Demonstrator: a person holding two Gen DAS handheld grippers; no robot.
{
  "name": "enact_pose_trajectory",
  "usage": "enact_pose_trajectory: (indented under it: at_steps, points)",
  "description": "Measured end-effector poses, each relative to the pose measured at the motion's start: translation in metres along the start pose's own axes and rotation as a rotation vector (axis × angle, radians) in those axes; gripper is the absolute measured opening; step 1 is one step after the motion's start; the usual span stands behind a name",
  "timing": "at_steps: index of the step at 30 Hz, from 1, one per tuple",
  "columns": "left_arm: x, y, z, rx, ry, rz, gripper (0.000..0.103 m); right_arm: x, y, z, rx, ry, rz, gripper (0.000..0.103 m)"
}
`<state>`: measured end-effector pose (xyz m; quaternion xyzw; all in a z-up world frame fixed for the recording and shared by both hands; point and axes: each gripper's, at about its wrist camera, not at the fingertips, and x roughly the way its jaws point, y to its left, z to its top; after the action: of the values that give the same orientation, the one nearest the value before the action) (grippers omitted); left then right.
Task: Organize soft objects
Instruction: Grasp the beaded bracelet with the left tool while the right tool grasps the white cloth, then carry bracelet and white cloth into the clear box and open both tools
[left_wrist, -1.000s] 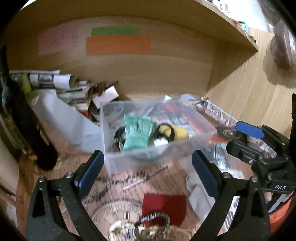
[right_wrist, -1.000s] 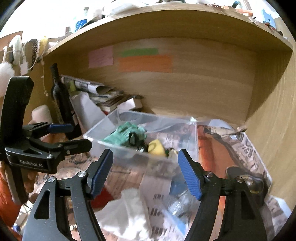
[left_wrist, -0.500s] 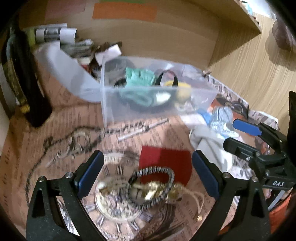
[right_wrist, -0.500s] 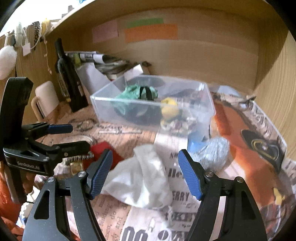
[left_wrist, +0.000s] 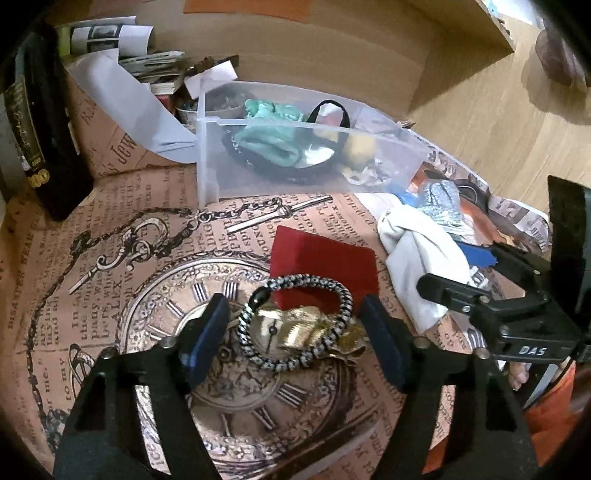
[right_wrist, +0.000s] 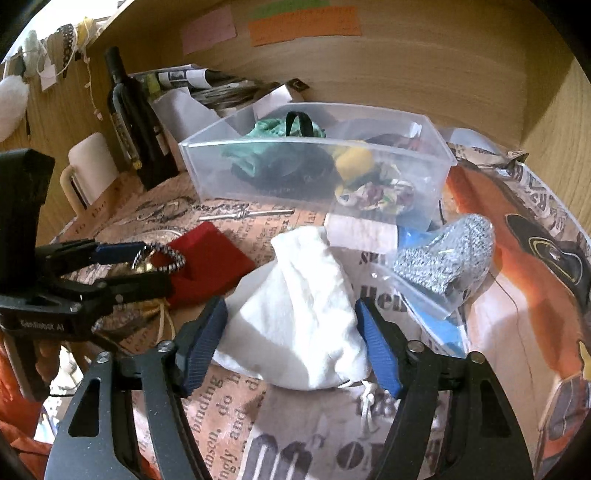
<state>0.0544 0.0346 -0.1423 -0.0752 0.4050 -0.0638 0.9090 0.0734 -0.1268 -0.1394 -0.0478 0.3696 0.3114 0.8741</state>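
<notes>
The black-and-white braided band (left_wrist: 295, 325) lies on the surface (left_wrist: 110, 295) together with a gold shiny bundle (left_wrist: 295, 332), at the 6 o'clock part of the left wrist view. The left claw (left_wrist: 295, 347) stands wide open around both; its two blue pads are on each side of the band, and I cannot tell if they touch it. A red felt piece (left_wrist: 325, 258) lies just behind the band, toward 12 o'clock, partly under it.

In the right wrist view the white cloth pouch (right_wrist: 295, 317) sits between the pads of the right claw (right_wrist: 291, 347), which is also wide open; the pads are close to the cloth on both sides, but a grip is not visible. Its drawstring (right_wrist: 365, 402) lies at 6 o'clock of the pouch. At 2 o'clock of the pouch there is a grey knitted item (right_wrist: 447, 254) in clear plastic wrap.

The clear plastic bin (right_wrist: 317, 181) stands at 12 o'clock, well behind both claws. Inside it are a green cloth (right_wrist: 266, 136), a yellow soft thing (right_wrist: 354, 162) and a flowery fabric piece (right_wrist: 376, 192). A dark bottle (right_wrist: 129, 110) stands upright at 10 o'clock of the bin, near papers (right_wrist: 207, 88) against the wooden wall.
</notes>
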Motion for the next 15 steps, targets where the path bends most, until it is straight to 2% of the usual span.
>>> enact_pose_trajectory:
  at_steps: [4, 6, 9, 15]
  points:
    - [-0.002, 0.001, 0.002, -0.009, -0.003, -0.011, 0.055, 0.001, -0.001, -0.002, 0.001, 0.000, -0.002, 0.047]
    - [-0.004, 0.001, 0.003, -0.007, -0.011, -0.006, 0.052, 0.000, -0.003, -0.002, 0.007, -0.005, 0.007, 0.033]
    - [-0.007, 0.001, 0.005, -0.005, -0.022, 0.009, 0.051, -0.002, -0.006, -0.002, 0.022, -0.017, 0.026, 0.023]
    - [-0.019, 0.000, 0.010, -0.002, -0.065, 0.022, 0.050, -0.007, -0.004, 0.000, 0.019, -0.048, 0.036, 0.017]
